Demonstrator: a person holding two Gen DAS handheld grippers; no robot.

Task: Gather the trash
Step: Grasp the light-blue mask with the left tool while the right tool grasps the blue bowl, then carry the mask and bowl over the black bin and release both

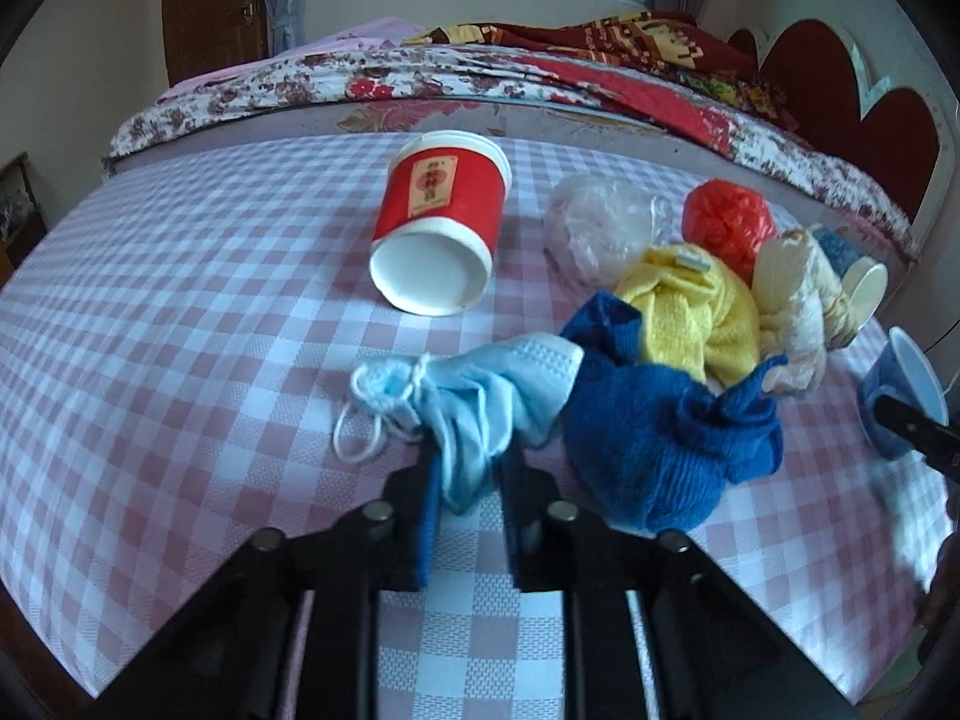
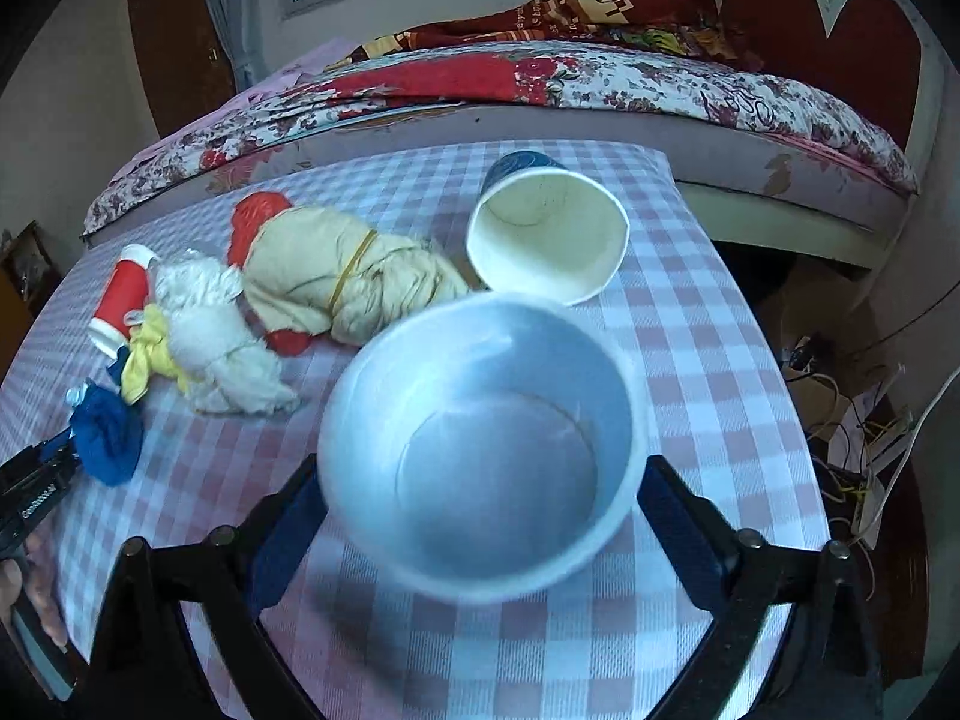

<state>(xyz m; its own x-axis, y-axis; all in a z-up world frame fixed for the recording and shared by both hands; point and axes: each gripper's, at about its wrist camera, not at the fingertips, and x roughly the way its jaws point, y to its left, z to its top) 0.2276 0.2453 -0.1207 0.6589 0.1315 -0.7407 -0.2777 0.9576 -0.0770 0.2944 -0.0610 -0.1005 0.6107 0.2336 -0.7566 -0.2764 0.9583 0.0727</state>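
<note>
My left gripper is shut on a crumpled light blue face mask lying on the checked tablecloth. My right gripper is shut on a blue paper cup, its white inside facing the camera; the cup also shows in the left wrist view. A red paper cup lies on its side. A blue cloth, a yellow cloth, a cream rag bundle, a red plastic bag and a clear plastic bag lie in a heap.
A second blue paper cup lies on its side behind the held one. A bed with floral covers runs along the table's far edge. Cables and clutter sit on the floor past the right edge.
</note>
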